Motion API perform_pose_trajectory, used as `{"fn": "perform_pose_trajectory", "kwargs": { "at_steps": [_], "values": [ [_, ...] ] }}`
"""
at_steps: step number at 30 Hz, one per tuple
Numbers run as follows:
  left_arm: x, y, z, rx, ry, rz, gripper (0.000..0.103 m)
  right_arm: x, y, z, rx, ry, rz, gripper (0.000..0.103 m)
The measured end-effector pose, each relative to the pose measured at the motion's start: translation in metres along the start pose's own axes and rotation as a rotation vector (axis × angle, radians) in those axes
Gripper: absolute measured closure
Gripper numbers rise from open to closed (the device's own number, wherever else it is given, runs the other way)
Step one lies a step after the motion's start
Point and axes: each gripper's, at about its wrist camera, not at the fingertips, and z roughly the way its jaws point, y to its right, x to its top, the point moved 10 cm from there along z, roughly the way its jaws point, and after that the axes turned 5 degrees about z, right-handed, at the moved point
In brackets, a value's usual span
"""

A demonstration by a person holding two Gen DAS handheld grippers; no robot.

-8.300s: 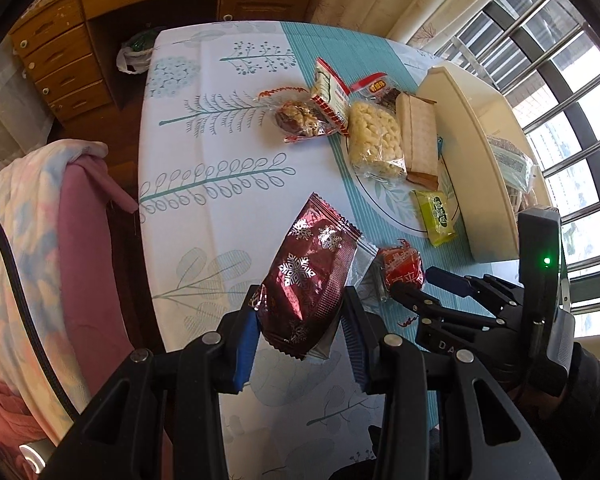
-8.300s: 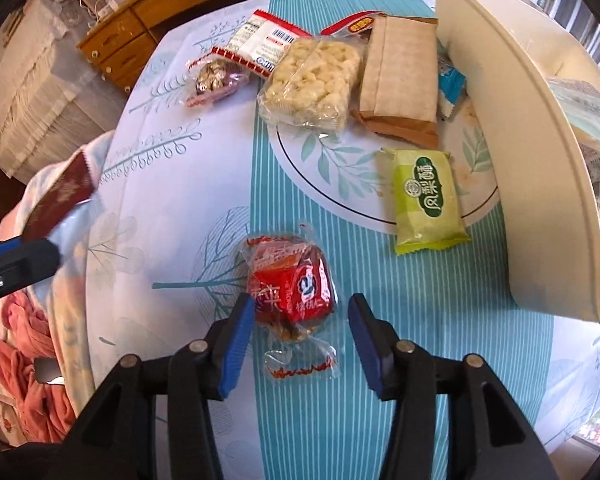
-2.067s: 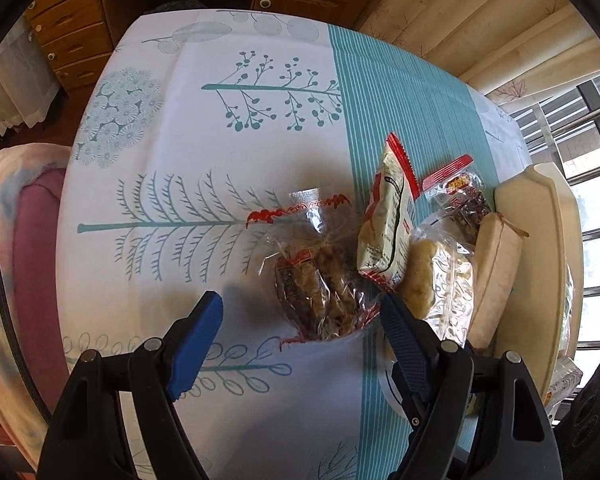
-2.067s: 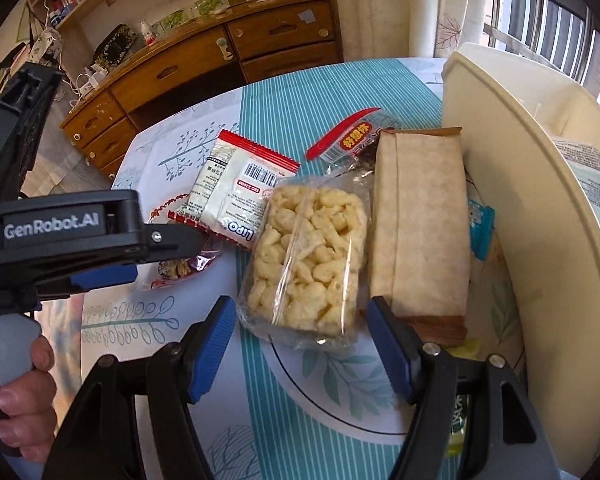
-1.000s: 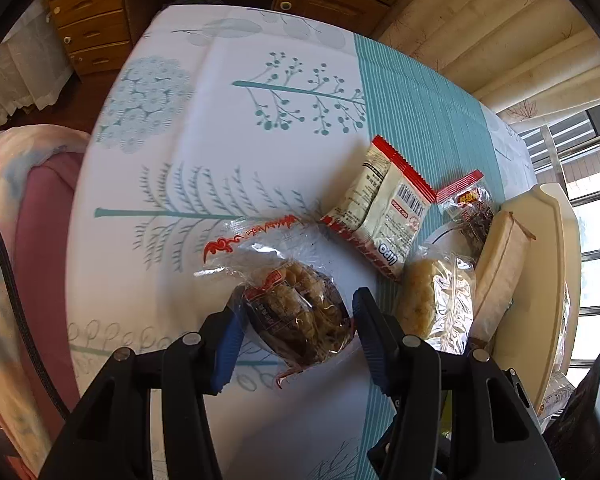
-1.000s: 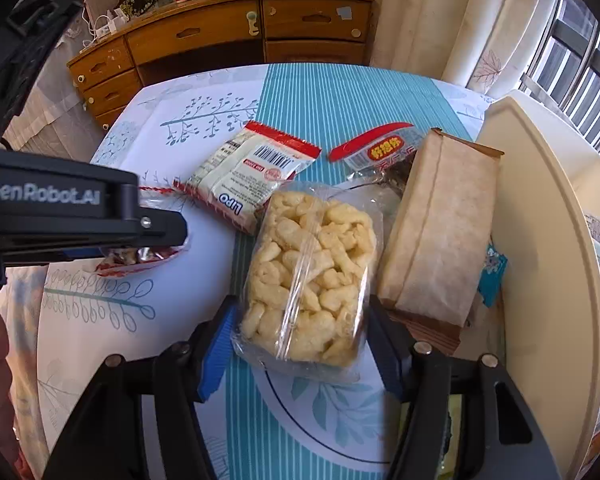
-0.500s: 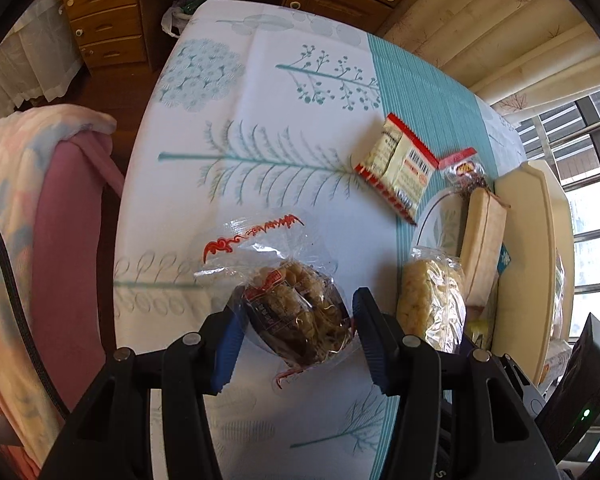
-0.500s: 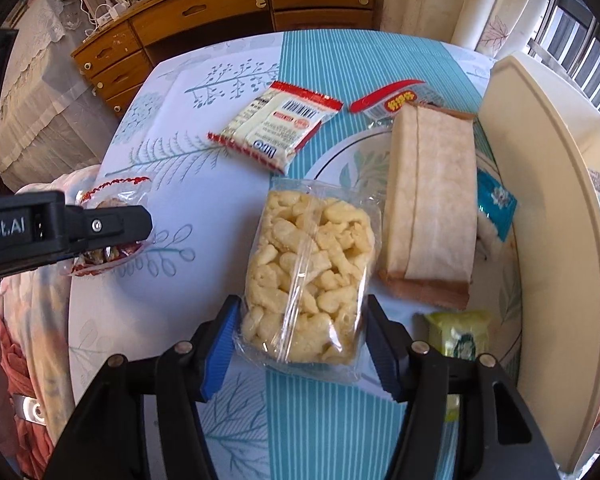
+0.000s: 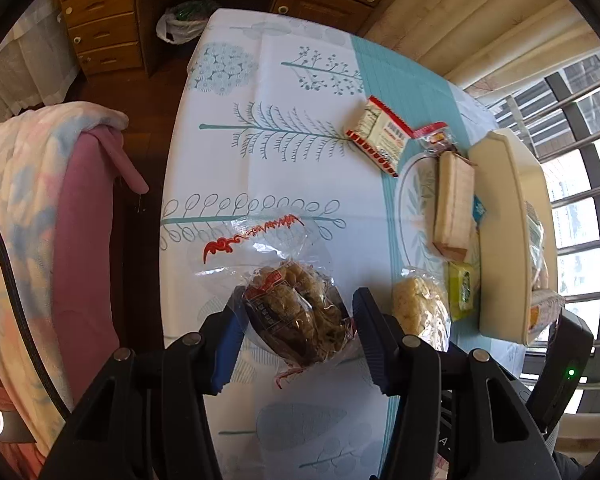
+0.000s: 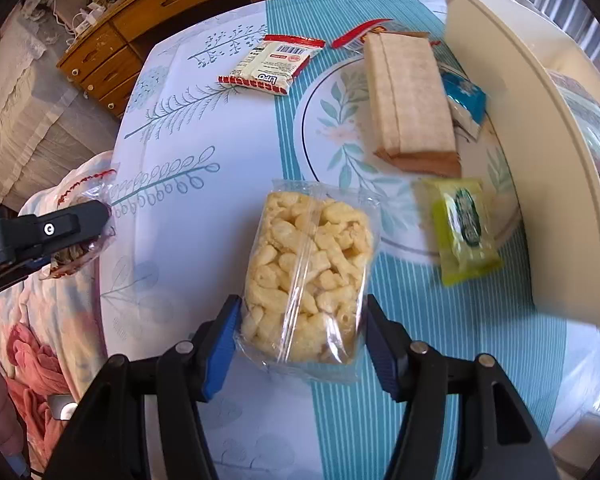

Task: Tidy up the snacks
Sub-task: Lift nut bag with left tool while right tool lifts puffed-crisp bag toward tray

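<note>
Left gripper [image 9: 296,334] clamps a clear nut bag [image 9: 300,316] and right gripper [image 10: 302,336] clamps a puffed-corn pack [image 10: 310,270], both lifted above the bench [image 10: 220,128]. About midway: the tray [image 10: 520,120] already holds some packs. Left on the bench, five: one white pack [image 10: 278,62], one red-topped bag [image 10: 360,36], one brown pack [image 10: 406,96], one blue [image 10: 466,100], one green [image 10: 462,224].

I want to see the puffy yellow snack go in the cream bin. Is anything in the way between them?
Yes. The green packet lies on the tablecloth between the puffed snack bag, held in the right gripper, and the cream bin. The bag seems lifted, so it could probably pass over it.
</note>
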Motion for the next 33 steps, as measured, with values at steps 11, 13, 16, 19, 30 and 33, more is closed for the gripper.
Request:
{"fn": "perform_pose_trajectory", "kwargs": {
  "at_steps": [11, 13, 16, 19, 30, 33],
  "values": [
    [-0.024, 0.020, -0.059, -0.083, 0.095, 0.051, 0.051, -0.013, -0.012, -0.052, 0.033, 0.068, -0.001, 0.044],
    [-0.028, 0.025, -0.068, -0.103, 0.114, 0.053, 0.051, -0.011, -0.014, -0.060, 0.043, 0.088, -0.003, 0.044],
    [-0.033, 0.032, -0.079, -0.126, 0.142, 0.062, 0.051, -0.007, -0.014, -0.074, 0.060, 0.126, -0.008, 0.044],
    [-0.037, 0.042, -0.089, -0.145, 0.177, 0.074, 0.051, -0.005, -0.012, -0.086, 0.083, 0.154, -0.017, 0.044],
    [-0.039, 0.077, -0.109, -0.171, 0.269, 0.044, 0.051, 0.006, -0.001, -0.124, 0.190, 0.251, -0.114, 0.044],
    [-0.039, 0.093, -0.113, -0.172, 0.291, 0.038, 0.051, 0.010, 0.006, -0.134, 0.211, 0.278, -0.148, 0.044]
  ]
}}
